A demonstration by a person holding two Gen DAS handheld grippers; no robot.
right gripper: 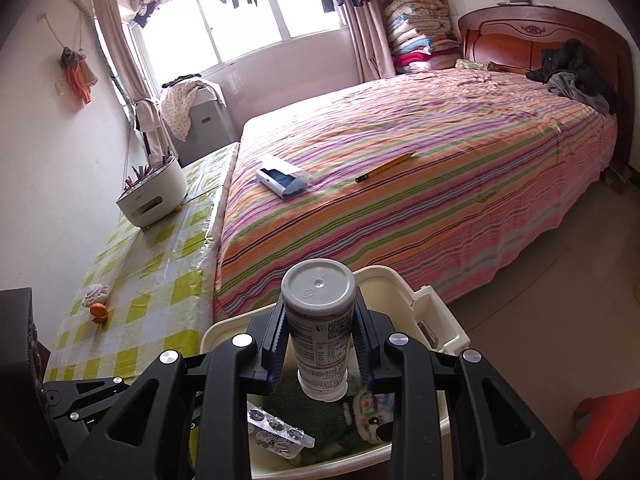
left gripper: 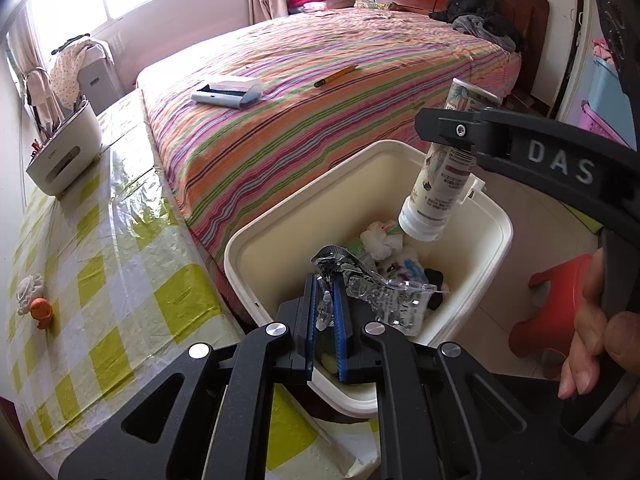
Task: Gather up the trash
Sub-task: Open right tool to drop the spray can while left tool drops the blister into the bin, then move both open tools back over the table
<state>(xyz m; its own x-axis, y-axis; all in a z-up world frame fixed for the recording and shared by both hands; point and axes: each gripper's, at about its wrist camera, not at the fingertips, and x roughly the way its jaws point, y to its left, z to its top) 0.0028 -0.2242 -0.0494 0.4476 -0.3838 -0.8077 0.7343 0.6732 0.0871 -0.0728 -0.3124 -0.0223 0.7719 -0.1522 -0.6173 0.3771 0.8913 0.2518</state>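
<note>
A white trash bin stands open on the floor between the table and the bed, with crumpled wrappers and tissue inside. My left gripper hangs over its near rim, shut on a crumpled silver blister pack that sticks out to the right. My right gripper comes in from the right, shut on a white bottle held cap-down above the bin's far side. In the right wrist view, my right gripper clamps the bottle, grey base towards me, over the bin. The blister pack shows below left.
A striped bed runs behind the bin, with a white device and a yellow pen on it. A table with a checked cloth lies left, bearing an orange toy and a white organiser. A red stool stands right.
</note>
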